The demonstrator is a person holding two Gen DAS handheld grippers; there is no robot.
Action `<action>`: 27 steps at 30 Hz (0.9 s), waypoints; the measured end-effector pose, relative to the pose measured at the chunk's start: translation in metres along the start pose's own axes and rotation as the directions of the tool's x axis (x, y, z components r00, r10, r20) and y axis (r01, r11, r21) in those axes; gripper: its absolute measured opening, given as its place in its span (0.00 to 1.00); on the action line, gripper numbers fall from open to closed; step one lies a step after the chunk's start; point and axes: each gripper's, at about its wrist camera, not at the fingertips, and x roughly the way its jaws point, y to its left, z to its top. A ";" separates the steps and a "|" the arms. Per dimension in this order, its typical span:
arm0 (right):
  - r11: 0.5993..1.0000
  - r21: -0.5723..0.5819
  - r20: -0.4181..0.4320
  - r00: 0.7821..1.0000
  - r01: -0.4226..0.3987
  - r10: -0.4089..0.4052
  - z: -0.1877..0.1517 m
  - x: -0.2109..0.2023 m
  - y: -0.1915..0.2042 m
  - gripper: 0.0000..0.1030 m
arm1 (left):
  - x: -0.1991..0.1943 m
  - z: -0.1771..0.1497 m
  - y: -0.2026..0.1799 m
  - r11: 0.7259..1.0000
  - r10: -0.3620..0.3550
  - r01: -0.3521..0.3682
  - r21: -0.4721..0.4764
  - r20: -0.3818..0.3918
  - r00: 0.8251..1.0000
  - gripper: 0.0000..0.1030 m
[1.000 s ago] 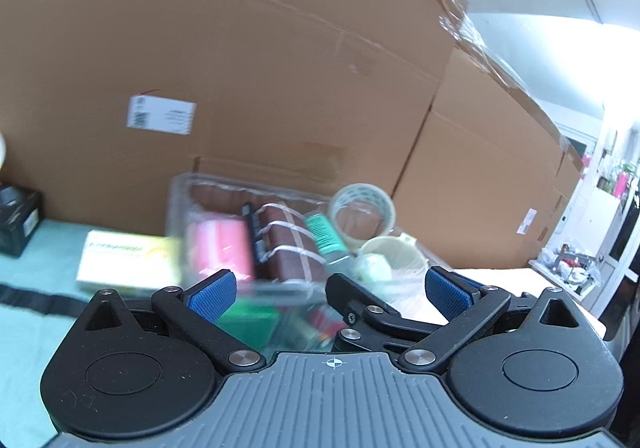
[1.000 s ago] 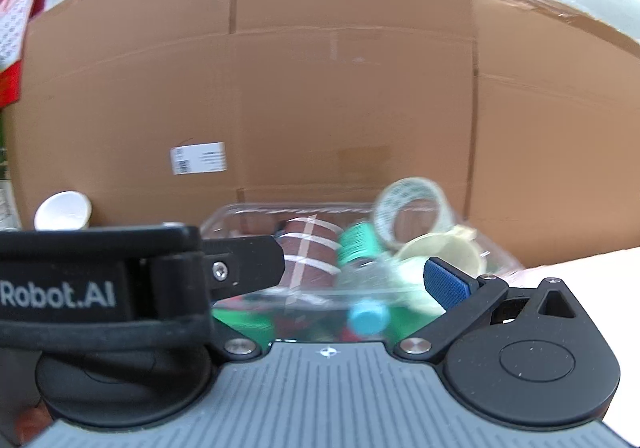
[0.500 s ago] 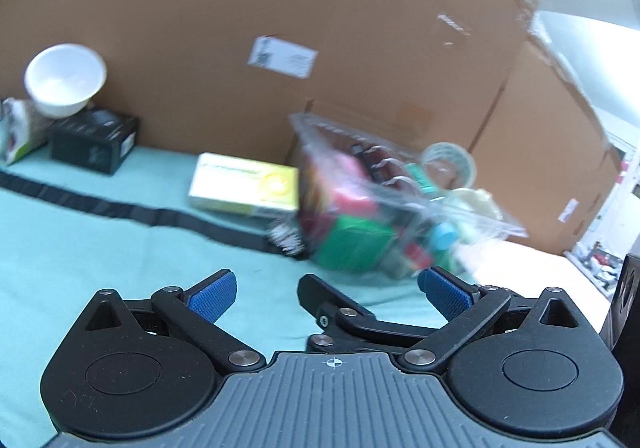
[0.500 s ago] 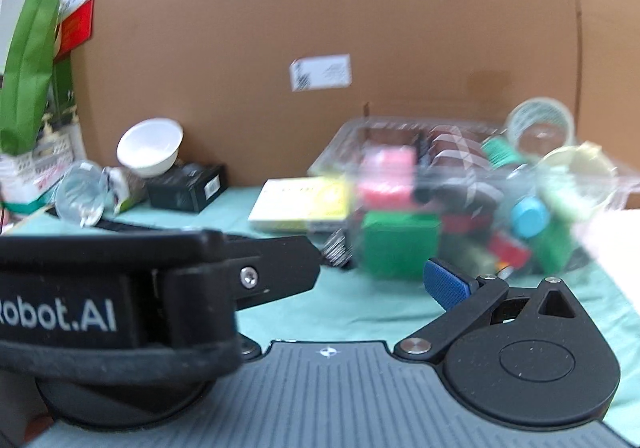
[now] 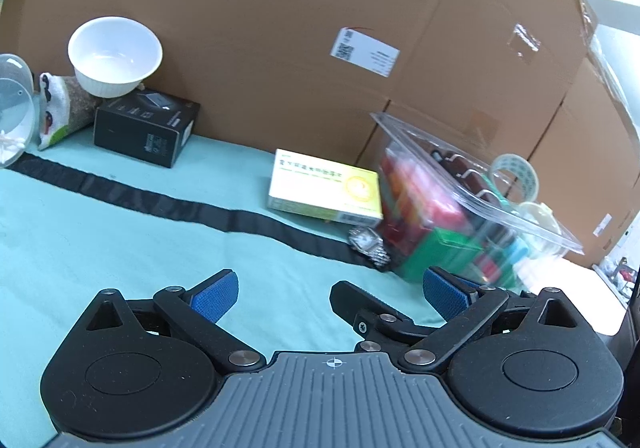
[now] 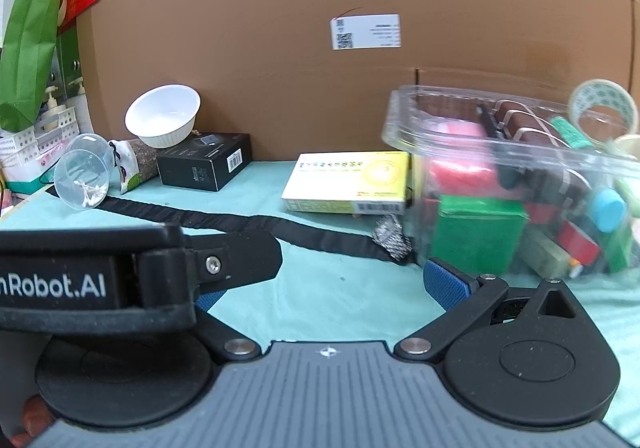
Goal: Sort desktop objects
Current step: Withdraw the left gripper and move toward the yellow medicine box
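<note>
At the far left, a clear round tub (image 6: 82, 172) is seen lying on its side with cotton swabs inside. Beside it, a white bowl (image 5: 115, 55) is propped tilted on a black box (image 5: 145, 126) and a snack packet (image 6: 134, 164), and nothing can be seen in it. Further right, a yellow-and-white carton (image 5: 325, 188) is laid flat on the teal cloth (image 5: 100, 232), just beside a metal wristwatch (image 5: 367, 242), which lies on the black strip (image 5: 160, 204) against the container's near corner. At the right, a clear plastic container (image 6: 516, 176) is crammed with a pink block, a green box, a brown striped case, a blue-capped item and red pieces; its contents are blurred. A tape roll (image 6: 603, 100) is seen at its far right rim. The left gripper (image 5: 329, 292) is held released, jaws spread above the cloth. The right gripper (image 6: 320, 284) is likewise spread wide and empty, its left finger partly hidden by the other tool.
</note>
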 end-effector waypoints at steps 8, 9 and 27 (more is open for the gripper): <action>0.996 -0.087 -0.020 1.000 0.022 -0.024 0.017 0.035 0.024 1.00 | 0.024 0.032 0.026 1.000 -0.014 0.015 0.023 -0.015 1.000 0.98; 0.995 -0.096 -0.021 0.999 0.024 -0.026 0.018 0.039 0.027 1.00 | 0.028 0.036 0.030 1.000 -0.018 0.019 0.021 -0.020 1.000 0.97; 0.989 -0.122 -0.140 0.985 0.087 -0.104 0.031 0.115 0.042 0.97 | 0.113 0.086 0.067 0.985 -0.138 0.152 0.080 -0.160 0.977 0.85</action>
